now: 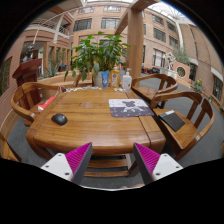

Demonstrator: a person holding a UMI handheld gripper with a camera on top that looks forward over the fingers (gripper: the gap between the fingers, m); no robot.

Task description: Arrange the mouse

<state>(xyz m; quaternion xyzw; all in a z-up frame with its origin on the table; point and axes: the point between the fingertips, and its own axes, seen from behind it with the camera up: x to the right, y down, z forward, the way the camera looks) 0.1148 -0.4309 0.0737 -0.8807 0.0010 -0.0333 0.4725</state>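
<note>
A small black mouse (60, 119) lies on the left part of a round wooden table (95, 130). A dark patterned mouse mat (128, 108) lies on the table's right half, well apart from the mouse. My gripper (112, 158) hangs short of the table's near edge, level with its rim. Its two fingers with magenta pads (77, 158) are spread wide and hold nothing. The mouse is beyond the left finger, up and to the left.
A potted leafy plant (99, 55) and a clear bottle (127, 80) stand at the table's far side. Wooden chairs ring the table: one at the left (22, 100), one at the right (188, 122). A wooden pillar (135, 40) rises behind.
</note>
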